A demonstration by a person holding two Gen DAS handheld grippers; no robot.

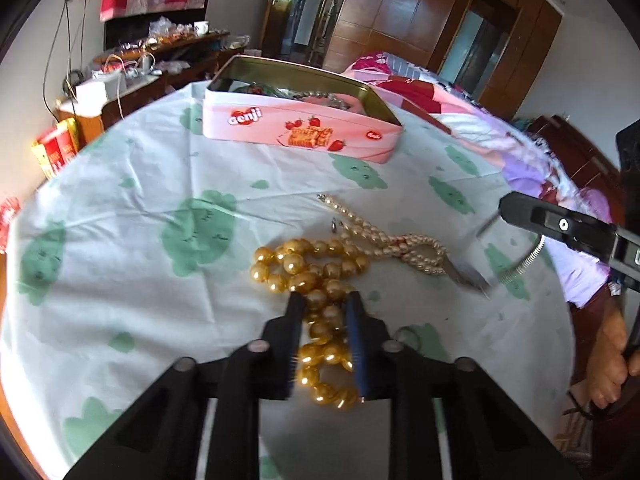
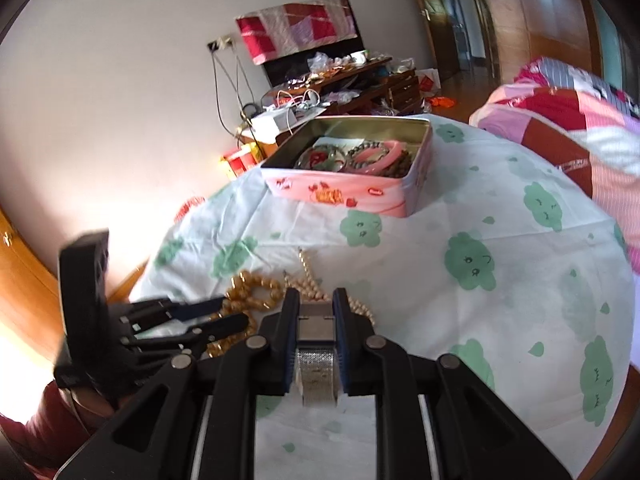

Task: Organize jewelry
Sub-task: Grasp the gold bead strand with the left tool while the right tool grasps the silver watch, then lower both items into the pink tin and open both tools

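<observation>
My left gripper [image 1: 324,300] straddles a string of large gold beads [image 1: 308,268] lying on the table; its jaws are apart around the beads and not pressed on them. A pale pearl necklace [image 1: 384,240] lies just right of the gold beads. My right gripper [image 2: 316,300] is shut on a silver mesh watch band [image 2: 316,360], held just above the cloth near the pearls [image 2: 308,268]. The right gripper also shows in the left wrist view [image 1: 560,228] with the band [image 1: 468,276] hanging below it. The open pink tin [image 1: 296,120] holds several bracelets [image 2: 376,156].
The table wears a white cloth with green clouds [image 2: 472,260]. A bed with pink and red quilt [image 2: 560,120] lies to the right. A cluttered wooden desk [image 2: 340,80] stands by the far wall. My hand [image 1: 612,360] shows at the right edge.
</observation>
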